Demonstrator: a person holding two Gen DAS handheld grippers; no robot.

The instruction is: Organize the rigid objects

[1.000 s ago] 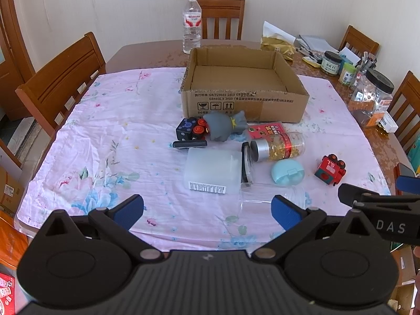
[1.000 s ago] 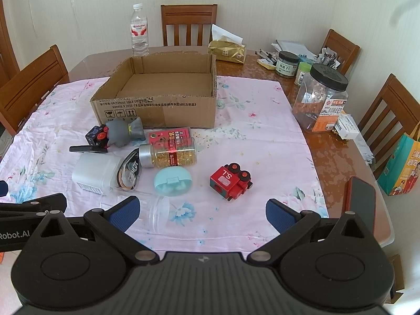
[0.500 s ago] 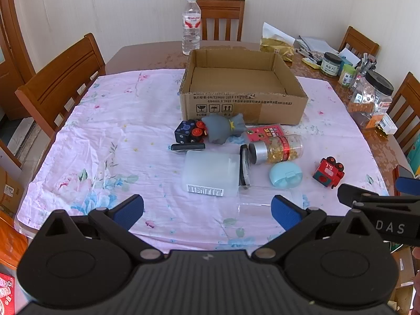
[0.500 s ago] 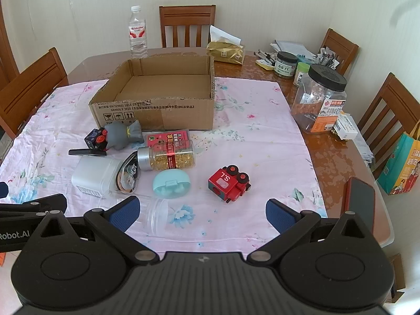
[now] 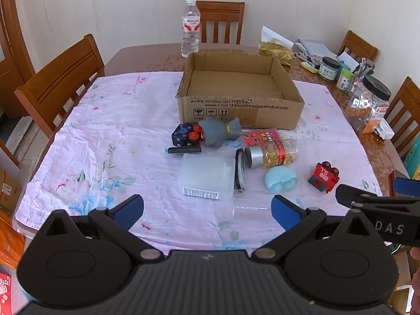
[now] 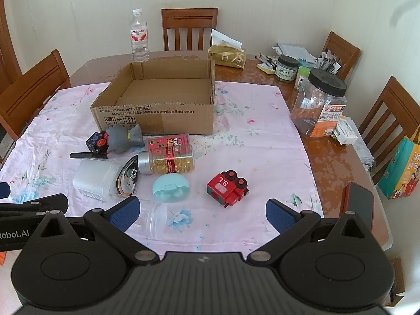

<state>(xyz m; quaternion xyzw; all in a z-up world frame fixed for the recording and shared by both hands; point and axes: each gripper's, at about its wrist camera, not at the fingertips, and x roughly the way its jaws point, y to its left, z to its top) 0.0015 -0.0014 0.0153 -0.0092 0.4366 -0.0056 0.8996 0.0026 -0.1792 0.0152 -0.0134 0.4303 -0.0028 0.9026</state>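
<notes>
Both held back at the near table edge: left gripper [image 5: 207,207] spread wide, nothing between the pads; right gripper [image 6: 202,210] likewise wide and empty. Nothing in the cardboard box [image 5: 241,110] yet; all loose items clustered on the cloth just near of it.

Likely trouble, as a guess:
- Pill bottle [image 5: 273,153] and clear cup [image 6: 157,223] lying on their sides, apt to roll off under a glancing touch.
- Frosted tub [image 5: 207,177] touching a dark lid, so a grab there liable to drag the neighbour.
- Cup nearly invisible against the cloth, easy to knock off the near edge.

Differences between views:
- Right view alone: phone [image 6: 358,204] at the near right table edge, and the toy train [image 6: 227,187] squarely ahead.
- Left view: barcode label on the tub, plus the other gripper's arm at far right.
</notes>
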